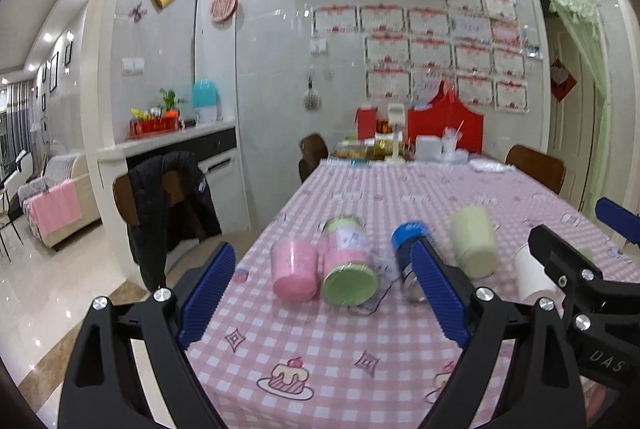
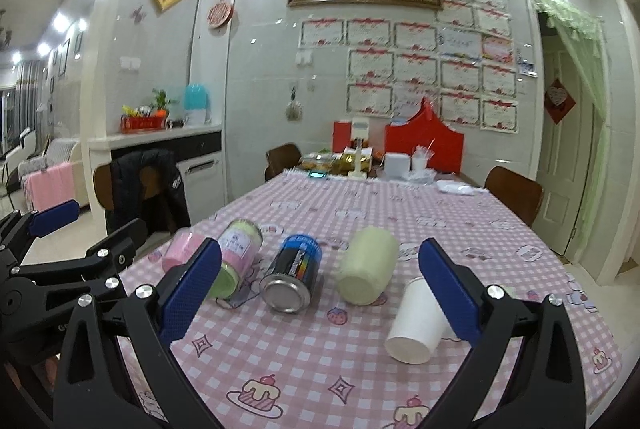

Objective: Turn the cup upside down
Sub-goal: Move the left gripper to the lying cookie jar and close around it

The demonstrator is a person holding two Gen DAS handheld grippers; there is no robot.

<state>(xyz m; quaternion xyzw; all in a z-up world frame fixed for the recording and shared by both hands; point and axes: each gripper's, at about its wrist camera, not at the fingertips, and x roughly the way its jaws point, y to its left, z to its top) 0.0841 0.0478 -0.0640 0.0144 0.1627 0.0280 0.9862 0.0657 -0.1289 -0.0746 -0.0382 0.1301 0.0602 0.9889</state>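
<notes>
Several containers lie on their sides in a row on the pink checked tablecloth (image 2: 320, 369). From left: a pink cup (image 1: 294, 275) (image 2: 180, 251), a green-lidded jar (image 1: 348, 265) (image 2: 236, 253), a blue and black can (image 2: 294, 275) (image 1: 408, 257), a pale green cup (image 2: 368, 271) (image 1: 474, 243), and a white paper cup (image 2: 418, 323) (image 1: 532, 275). My left gripper (image 1: 324, 293) is open and empty, above the near table edge facing the pink cup and jar. My right gripper (image 2: 320, 289) is open and empty; its right finger (image 2: 450, 289) overlaps the paper cup in view.
Boxes, red bags and food crowd the far end of the table (image 2: 380, 157). Brown chairs stand at the sides (image 2: 514, 197); one on the left carries a black jacket (image 1: 172, 213). The table's left edge drops to a tiled floor (image 1: 60, 289).
</notes>
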